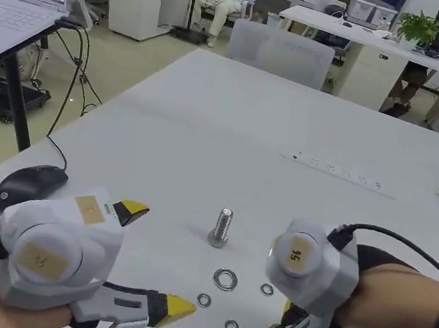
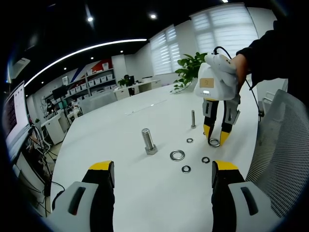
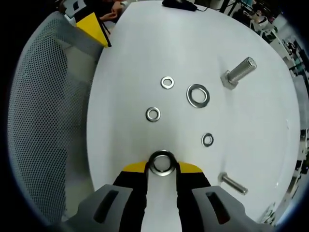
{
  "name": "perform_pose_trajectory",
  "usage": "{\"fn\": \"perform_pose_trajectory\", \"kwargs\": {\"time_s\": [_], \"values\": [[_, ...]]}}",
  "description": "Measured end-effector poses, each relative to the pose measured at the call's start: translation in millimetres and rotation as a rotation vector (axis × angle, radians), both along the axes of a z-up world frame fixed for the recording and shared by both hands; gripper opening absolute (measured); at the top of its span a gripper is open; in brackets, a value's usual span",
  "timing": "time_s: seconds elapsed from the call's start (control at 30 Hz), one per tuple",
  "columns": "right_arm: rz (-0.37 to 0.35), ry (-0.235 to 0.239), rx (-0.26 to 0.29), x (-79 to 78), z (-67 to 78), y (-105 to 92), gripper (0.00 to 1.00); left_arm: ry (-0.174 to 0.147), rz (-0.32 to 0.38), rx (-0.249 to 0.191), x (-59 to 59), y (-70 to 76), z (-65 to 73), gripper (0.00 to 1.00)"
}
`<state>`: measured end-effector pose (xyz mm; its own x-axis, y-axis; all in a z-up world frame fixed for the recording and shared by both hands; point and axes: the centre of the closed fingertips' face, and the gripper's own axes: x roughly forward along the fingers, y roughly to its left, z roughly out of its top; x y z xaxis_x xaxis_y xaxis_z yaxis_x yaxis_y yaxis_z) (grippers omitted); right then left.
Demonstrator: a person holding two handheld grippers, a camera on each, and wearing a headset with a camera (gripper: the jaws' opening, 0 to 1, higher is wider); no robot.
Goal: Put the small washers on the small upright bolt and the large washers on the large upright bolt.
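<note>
The right gripper (image 3: pixel 162 170) is clamped on a large washer (image 3: pixel 161 154) at the near right of the desk (image 1: pixel 208 117); the left gripper (image 1: pixel 155 258) hangs near left, jaws apart. The large bolt (image 1: pixel 220 227) stands mid-desk, another large washer (image 1: pixel 225 278) and three small washers (image 1: pixel 204 300) lying nearer

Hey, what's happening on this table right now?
A person is working two handheld tongs over a white table. The right tongs are shut on a large washer low at the tabletop; the left tongs hover open. The large bolt and small bolt stand bare, with four loose washers lying nearby.
</note>
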<state>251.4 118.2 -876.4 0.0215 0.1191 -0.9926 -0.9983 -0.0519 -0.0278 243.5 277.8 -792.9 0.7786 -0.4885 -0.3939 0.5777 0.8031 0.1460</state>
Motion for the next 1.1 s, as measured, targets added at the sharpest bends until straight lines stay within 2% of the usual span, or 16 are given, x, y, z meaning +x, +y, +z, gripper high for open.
{"fn": "perform_pose_trajectory", "kwargs": {"time_s": [0.2, 0.37, 0.7, 0.8, 0.93, 1.1], "values": [[0.000, -0.010, 0.018, 2.9, 17.0, 6.3, 0.23, -0.003, 0.001, -0.011, 0.9, -0.6, 0.5, 0.83], [0.001, -0.020, 0.071, 10.2, 42.8, 22.0, 0.23, -0.003, 0.003, -0.016, 1.2, 0.0, 0.6, 0.83], [0.040, -0.118, 0.124, 43.8, 91.1, 48.2, 0.23, -0.001, -0.001, -0.014, 2.0, -0.2, -1.2, 0.82], [0.048, -0.132, 0.141, 53.1, 102.4, 59.6, 0.23, 0.000, -0.001, -0.013, 2.4, 0.2, -1.5, 0.82], [0.080, -0.150, 0.148, 63.6, 109.4, 76.3, 0.23, 0.002, -0.001, -0.011, 3.3, 0.3, -2.8, 0.82], [0.115, -0.148, 0.144, 74.1, 110.1, 93.3, 0.23, 0.004, 0.005, -0.011, 5.1, 1.5, -4.1, 0.81]]}}
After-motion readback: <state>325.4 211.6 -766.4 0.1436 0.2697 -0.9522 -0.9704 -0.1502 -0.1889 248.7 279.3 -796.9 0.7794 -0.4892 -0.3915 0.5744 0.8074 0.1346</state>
